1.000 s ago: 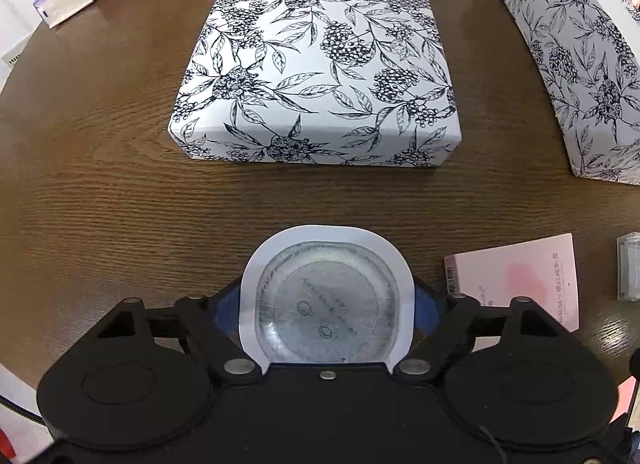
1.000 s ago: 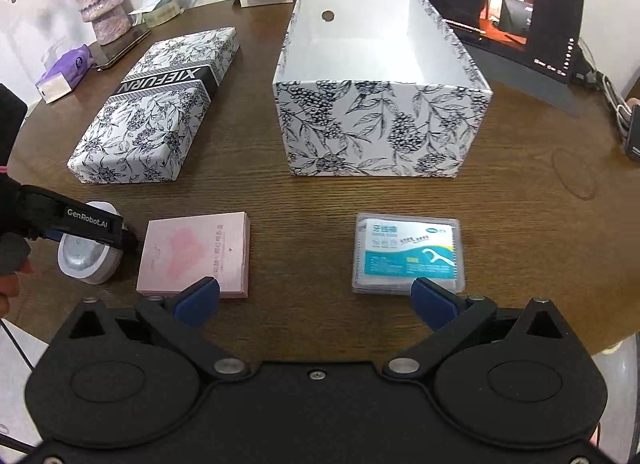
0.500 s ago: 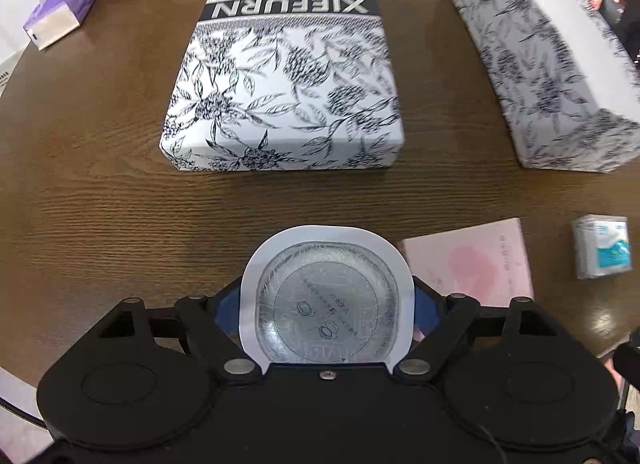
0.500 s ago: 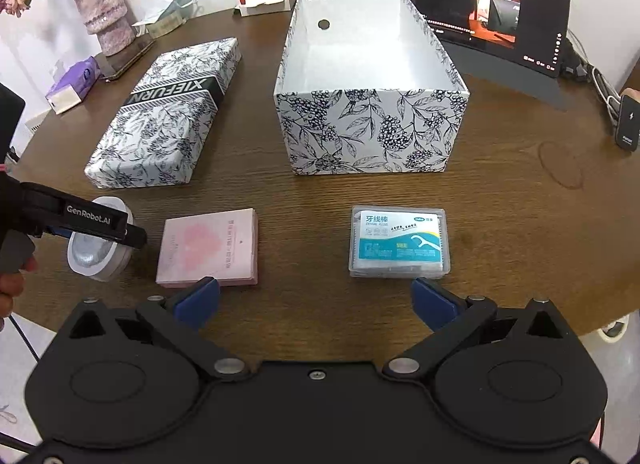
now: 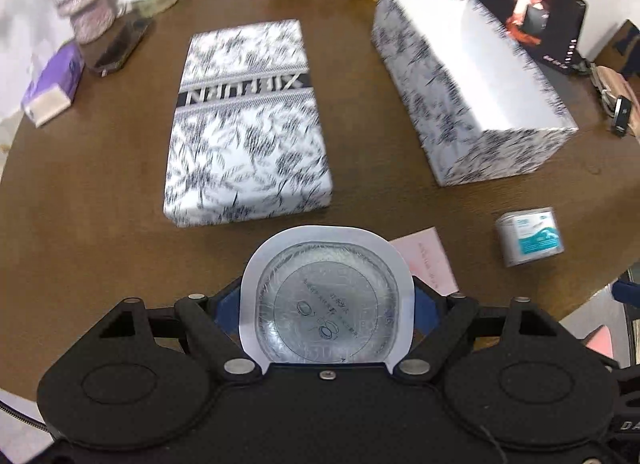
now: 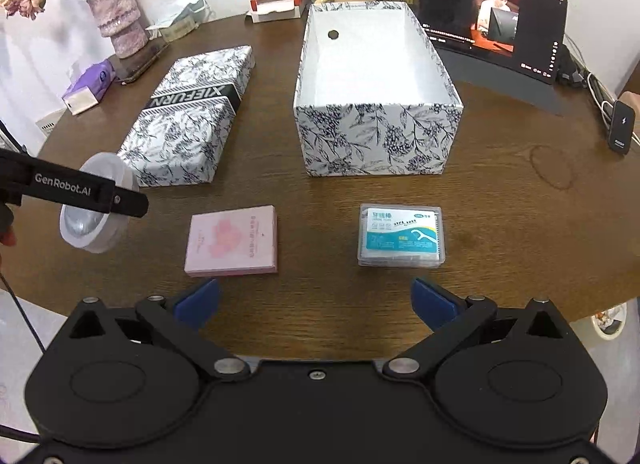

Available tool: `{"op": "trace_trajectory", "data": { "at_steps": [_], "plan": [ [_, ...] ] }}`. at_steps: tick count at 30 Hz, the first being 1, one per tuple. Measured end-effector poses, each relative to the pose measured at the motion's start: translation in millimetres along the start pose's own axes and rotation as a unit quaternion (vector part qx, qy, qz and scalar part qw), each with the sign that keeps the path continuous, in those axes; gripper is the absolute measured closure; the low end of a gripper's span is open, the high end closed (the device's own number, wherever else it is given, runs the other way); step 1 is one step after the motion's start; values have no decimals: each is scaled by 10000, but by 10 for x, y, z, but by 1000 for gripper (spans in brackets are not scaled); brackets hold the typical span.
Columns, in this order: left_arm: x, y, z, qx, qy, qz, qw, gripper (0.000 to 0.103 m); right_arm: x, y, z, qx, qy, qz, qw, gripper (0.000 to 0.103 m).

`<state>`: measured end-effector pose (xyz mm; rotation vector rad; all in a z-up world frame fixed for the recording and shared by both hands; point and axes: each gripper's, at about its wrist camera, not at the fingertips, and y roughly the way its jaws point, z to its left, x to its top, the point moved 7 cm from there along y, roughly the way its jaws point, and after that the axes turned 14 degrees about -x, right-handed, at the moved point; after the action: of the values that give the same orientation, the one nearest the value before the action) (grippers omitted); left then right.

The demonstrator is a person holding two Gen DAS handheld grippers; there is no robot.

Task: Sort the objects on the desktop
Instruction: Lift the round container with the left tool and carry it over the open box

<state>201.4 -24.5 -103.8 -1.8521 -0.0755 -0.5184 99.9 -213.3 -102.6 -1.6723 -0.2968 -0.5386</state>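
- Between the blue pads at lower centre of the left wrist view: a round white-rimmed container (image 5: 326,306), foil-like lid facing the camera, small printed characters on it too fine to read. No long axis; the disc is round.
- Left gripper (image 5: 326,304): jaws closed narrow onto the round container, pads pressing its left and right edges. In the right wrist view, middle left, the same container (image 6: 94,204) is tilted, held clear of the wooden table (image 6: 520,224); the finger across it reads "GenRobot.AI".
- Right gripper (image 6: 316,302): jaws spread wide, nothing between them, hovering over bare table at lower centre of its view.
- Pink notepad (image 6: 232,240): flat on the table, centre-left of the right wrist view, long axis running away from the camera; faint print illegible.
- Dental floss pick box (image 6: 401,235): clear plastic with a blue-and-white label, right of the notepad and apart from it, long axis left to right; Chinese characters, not readable in detail.
- Open floral box (image 6: 378,104): upper centre, empty white inside, a round hole in the far wall, long axis away from the camera.
- Floral lid (image 6: 192,116): upper left of centre, lying beside the box and apart from it, black band reading "XIEFURN" inverted; long axis diagonal toward upper right.
- Left wrist view is motion-blurred.
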Motion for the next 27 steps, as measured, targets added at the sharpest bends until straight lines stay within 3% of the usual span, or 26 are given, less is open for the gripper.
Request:
{"op": "trace_trajectory", "data": {
  "at_steps": [8,15,27],
  "plan": [
    [313,-264,-264,-288,563,-191,9978,23,255,-198,31,98,40,-177,9998,0],
    [732,-426,-520,-552,1199,-421,9904,23,503,-275,48,74,172,-272,9995,0],
    [1212,-260,-855,-694,1853,-237,9799,23,826,-354,-68,-4,286,-357,9990,0]
  ]
}}
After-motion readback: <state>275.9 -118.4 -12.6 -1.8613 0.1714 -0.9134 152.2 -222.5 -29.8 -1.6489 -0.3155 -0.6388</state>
